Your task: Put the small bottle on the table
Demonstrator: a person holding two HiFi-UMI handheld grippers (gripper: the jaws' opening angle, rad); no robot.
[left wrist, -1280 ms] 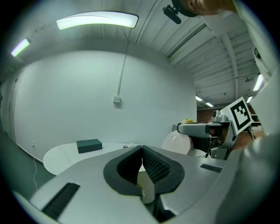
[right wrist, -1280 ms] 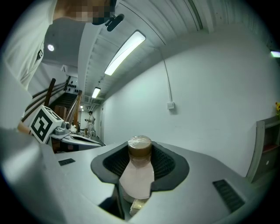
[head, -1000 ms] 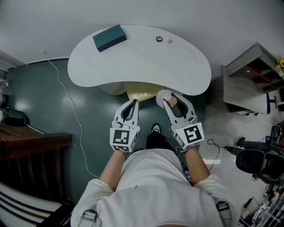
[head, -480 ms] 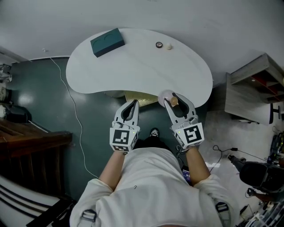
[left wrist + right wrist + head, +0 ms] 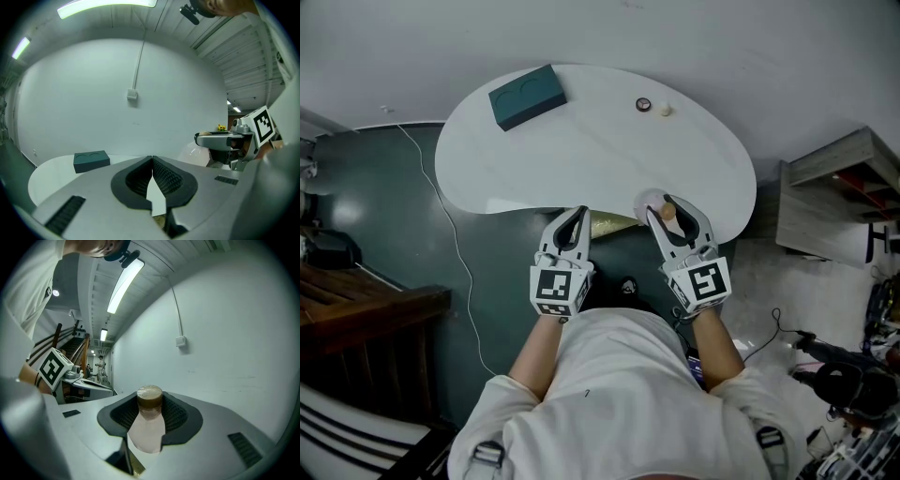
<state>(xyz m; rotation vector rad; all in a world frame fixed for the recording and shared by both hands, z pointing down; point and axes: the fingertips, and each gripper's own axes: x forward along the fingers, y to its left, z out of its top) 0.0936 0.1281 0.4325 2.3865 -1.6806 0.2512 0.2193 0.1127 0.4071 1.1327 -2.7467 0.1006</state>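
A small pale bottle (image 5: 146, 427) with a brown cap (image 5: 149, 397) stands upright between the pads of my right gripper (image 5: 149, 414), which is shut on its neck. In the head view the right gripper (image 5: 670, 212) holds the bottle (image 5: 654, 203) over the near right edge of the white kidney-shaped table (image 5: 581, 141). My left gripper (image 5: 573, 217) hovers at the table's near edge, jaws together and empty. In the left gripper view the left gripper (image 5: 152, 168) has its pads touching, with the table (image 5: 51, 173) beyond.
A dark teal box (image 5: 526, 95) lies at the table's far left, also seen as the box (image 5: 91, 161) in the left gripper view. Two small round objects (image 5: 653, 106) sit near the far edge. A grey shelf unit (image 5: 839, 202) stands at right, a dark wooden bench (image 5: 366, 323) at left.
Both grippers and the bottle have moved forward from above the floor to the table's near edge. The right gripper keeps its hold on the bottle.
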